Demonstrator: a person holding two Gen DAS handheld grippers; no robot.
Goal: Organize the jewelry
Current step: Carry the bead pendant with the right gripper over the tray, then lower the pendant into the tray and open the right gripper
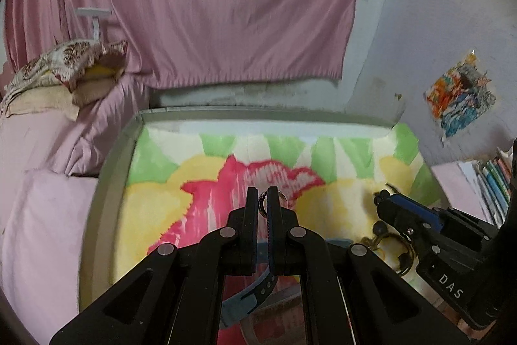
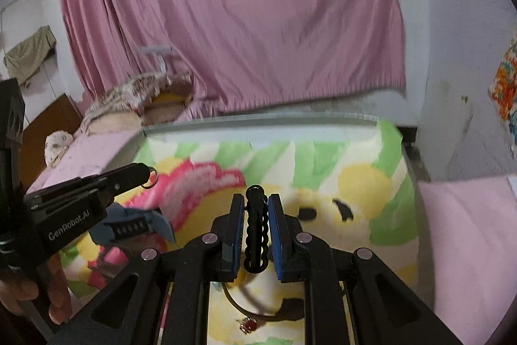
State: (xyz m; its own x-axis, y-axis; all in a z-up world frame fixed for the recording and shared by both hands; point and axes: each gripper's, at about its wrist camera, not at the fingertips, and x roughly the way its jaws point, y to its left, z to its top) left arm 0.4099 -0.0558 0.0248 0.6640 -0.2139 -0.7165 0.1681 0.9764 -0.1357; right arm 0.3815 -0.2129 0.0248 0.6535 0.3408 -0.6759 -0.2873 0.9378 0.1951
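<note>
My left gripper (image 1: 265,199) has its fingers clamped on a small metal ring (image 1: 281,199) above the flowered cloth (image 1: 200,180) covering the counter. My right gripper (image 2: 255,215) has its fingers pinched on a black beaded piece (image 2: 256,228). A gold bangle (image 2: 255,311) lies on the cloth beneath it.
</note>
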